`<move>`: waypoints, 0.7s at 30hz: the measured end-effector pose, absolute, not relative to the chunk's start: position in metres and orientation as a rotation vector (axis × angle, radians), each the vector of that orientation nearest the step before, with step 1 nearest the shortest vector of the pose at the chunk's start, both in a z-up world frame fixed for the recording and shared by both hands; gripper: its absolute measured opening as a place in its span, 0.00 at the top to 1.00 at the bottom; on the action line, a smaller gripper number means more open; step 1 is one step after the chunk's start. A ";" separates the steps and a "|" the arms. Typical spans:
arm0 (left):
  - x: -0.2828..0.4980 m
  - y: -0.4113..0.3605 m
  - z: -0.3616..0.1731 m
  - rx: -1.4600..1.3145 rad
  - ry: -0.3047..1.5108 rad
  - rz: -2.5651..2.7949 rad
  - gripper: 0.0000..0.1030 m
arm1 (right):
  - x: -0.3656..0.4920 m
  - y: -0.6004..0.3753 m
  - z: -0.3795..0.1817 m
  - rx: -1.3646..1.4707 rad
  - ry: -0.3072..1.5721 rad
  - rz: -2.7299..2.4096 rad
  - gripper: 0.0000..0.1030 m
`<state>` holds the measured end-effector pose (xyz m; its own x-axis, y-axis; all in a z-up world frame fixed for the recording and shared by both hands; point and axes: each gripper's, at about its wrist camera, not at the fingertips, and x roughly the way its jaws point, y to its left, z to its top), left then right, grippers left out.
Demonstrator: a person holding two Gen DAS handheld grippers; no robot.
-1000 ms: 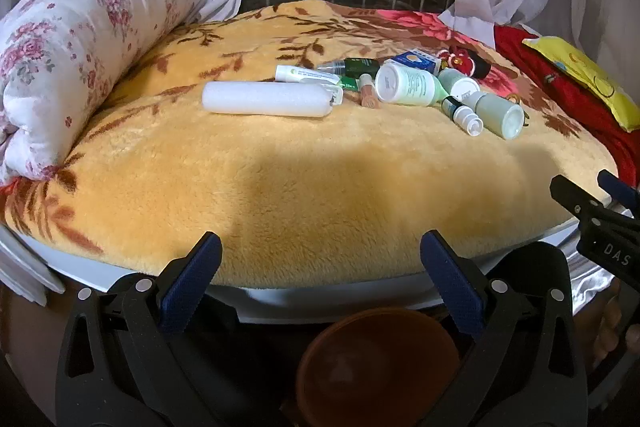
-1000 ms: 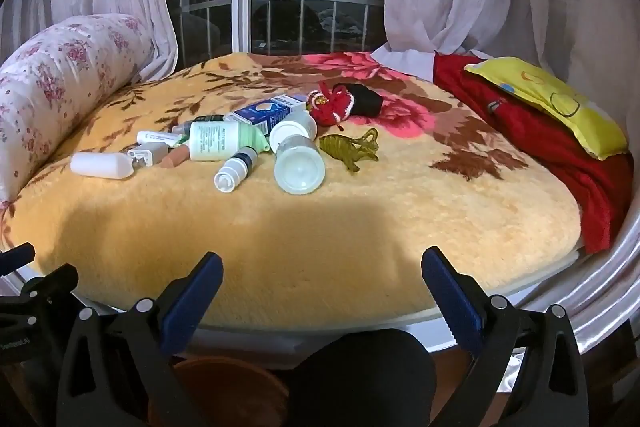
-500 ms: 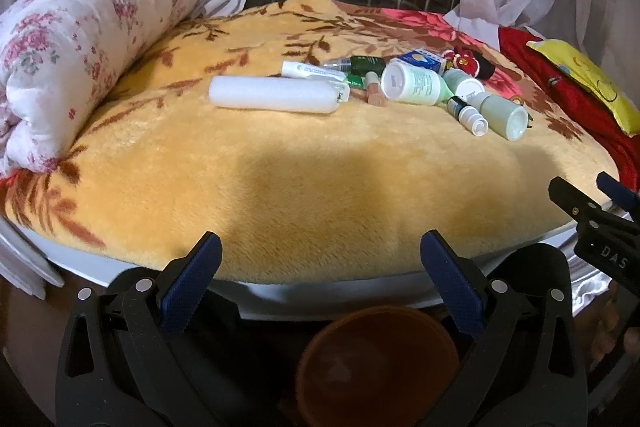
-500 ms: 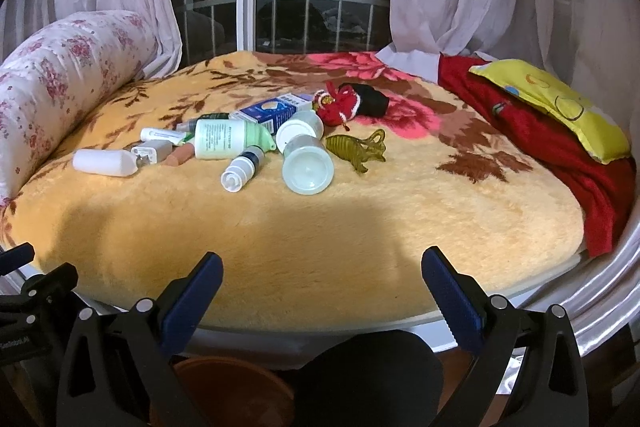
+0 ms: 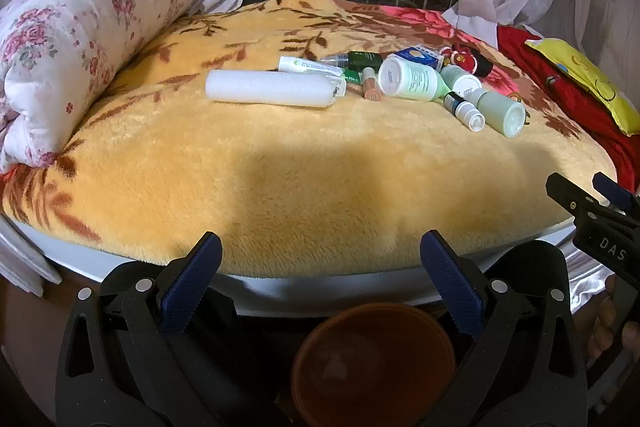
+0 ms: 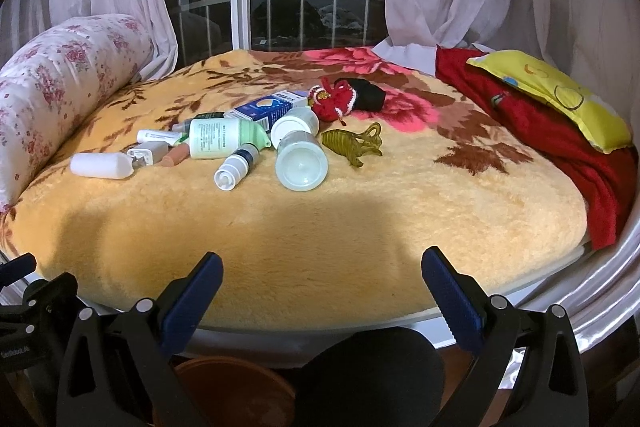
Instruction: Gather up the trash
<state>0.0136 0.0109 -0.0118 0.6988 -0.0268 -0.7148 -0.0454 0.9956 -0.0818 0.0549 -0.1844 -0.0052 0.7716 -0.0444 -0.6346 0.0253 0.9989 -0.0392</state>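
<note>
Bare near blanket open for approach; bottle cluster crowded mid-bed, gaps seemingly tight; bolster walls left

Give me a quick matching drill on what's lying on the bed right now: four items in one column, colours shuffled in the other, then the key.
Items:
1. foam roll
2. hair claw clip
3. carton
4. knitted toy

Colours:
A. red
B. white
C. blue and white
D. olive green, translucent

Pairs: 1-B, 2-D, 3-C, 4-A
</note>
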 end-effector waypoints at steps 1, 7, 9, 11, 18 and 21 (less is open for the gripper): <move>0.013 0.012 -0.012 -0.095 0.798 0.012 0.06 | 0.055 -0.185 -0.005 -0.029 0.690 -0.039 0.05; 0.018 0.007 -0.013 -0.092 0.800 0.012 0.06 | 0.055 -0.183 -0.006 -0.033 0.687 -0.040 0.05; 0.018 0.007 -0.012 -0.093 0.798 0.011 0.06 | 0.055 -0.182 -0.007 -0.039 0.686 -0.040 0.05; 0.018 0.008 -0.012 -0.091 0.798 0.012 0.06 | 0.056 -0.181 -0.008 -0.041 0.686 -0.040 0.05; 0.018 0.009 -0.013 -0.088 0.799 0.014 0.06 | 0.056 -0.179 -0.008 -0.031 0.690 -0.037 0.05; 0.018 0.012 -0.013 -0.090 0.801 0.016 0.06 | 0.057 -0.179 -0.008 -0.034 0.689 -0.037 0.05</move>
